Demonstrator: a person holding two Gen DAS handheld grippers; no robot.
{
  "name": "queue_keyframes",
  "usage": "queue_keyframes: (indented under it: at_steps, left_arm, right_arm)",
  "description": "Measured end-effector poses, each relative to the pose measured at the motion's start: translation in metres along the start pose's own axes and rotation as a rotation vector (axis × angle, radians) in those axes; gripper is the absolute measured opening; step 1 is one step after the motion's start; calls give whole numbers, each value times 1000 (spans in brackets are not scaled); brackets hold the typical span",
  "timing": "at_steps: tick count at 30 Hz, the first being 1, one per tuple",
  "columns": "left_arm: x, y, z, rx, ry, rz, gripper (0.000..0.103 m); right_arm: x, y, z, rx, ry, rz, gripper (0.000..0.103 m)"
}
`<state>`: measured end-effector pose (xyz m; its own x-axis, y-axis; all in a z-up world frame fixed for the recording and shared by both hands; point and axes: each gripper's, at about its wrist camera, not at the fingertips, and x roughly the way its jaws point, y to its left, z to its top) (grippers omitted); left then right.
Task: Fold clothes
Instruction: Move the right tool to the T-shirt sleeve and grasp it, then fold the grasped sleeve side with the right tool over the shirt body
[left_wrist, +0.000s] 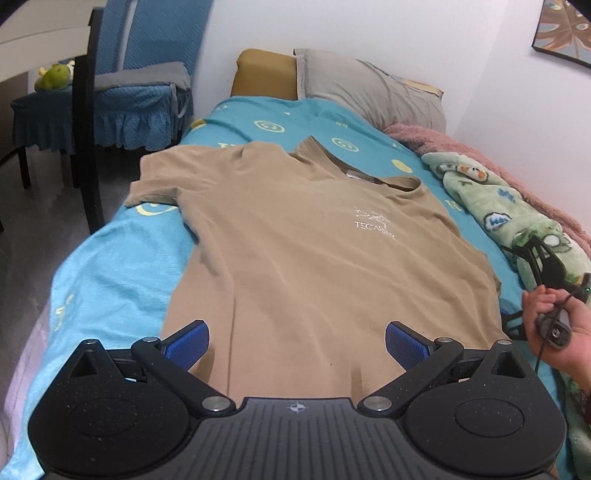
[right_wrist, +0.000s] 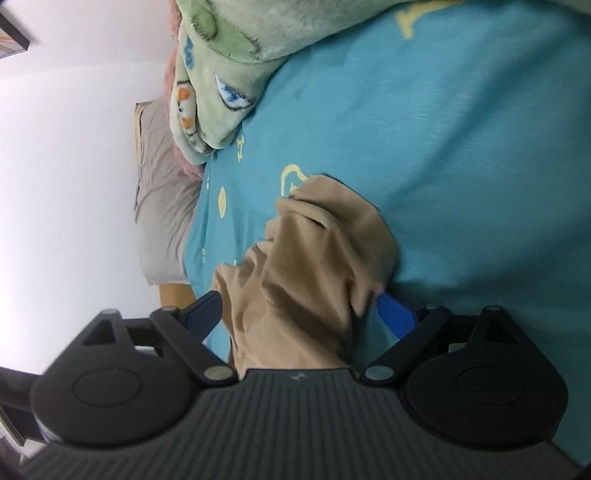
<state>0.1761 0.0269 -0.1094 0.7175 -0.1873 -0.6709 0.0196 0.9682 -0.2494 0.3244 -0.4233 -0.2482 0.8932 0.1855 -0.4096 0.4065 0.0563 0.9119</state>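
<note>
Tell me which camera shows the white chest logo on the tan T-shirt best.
Left wrist view: the tan T-shirt lies spread on the bed, its white logo facing the camera. The right wrist view shows only a bunched part of the shirt between the jaws, no logo.

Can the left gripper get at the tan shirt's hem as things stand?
Probably yes. The left gripper is open right over the tan T-shirt at its near hem, with nothing between its fingers and the cloth. The right gripper works the far side.
</note>
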Motion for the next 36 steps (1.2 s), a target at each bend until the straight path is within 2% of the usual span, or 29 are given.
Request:
queue_keyframes:
  at_steps: [5,9,10,11,13,14,16,19,22,24,25,29,33,36]
  left_arm:
    - [12,5,2,-32,18,-25,103]
    - [20,10,2,-59,33,-25,103]
    - [21,11,3,-63,34,-23,103]
    - [22,12,3,-64,32,-21,103]
    - [24,13,3,-65,29,-18,103]
    - [25,13,3,-63,28,-16,103]
    - [27,13,4,-58,27,-15,103]
    - [28,12,7,-57,20,-20,103]
    - [27,11,11,-55,8,-23,103]
    - [26,11,14,-54,-3,-28,103]
    - [24,12,16,-55,-10,-33,103]
    - [16,14,21,-53,-35,-33,103]
    - [7,17,26,-39,-57,-11,103]
    - [0,21,30,-29,-74,12,103]
  right_arm:
    - [22,12,7,-29,-30,13,95]
    - [36,17,8,-65,-92,39,91]
    - [39,18,8,-74,-107,44,79]
    - [44,20,9,-93,-118,27,74]
    - [57,23,12,-154,-126,-8,53]
    - [59,24,14,-195,-127,-30,46]
    - [63,27,20,-276,-128,-73,18]
    - [60,34,25,-416,-147,-81,9]
    - [46,57,31,-577,-224,-116,8]
    - [38,67,40,-585,-256,-122,8]
    - [35,75,41,-629,-271,-138,8]
    - [31,112,32,-864,-321,-222,8]
    - [24,154,-2,-1038,-366,-236,8]
    - [24,183,-46,-1147,-347,-195,8]
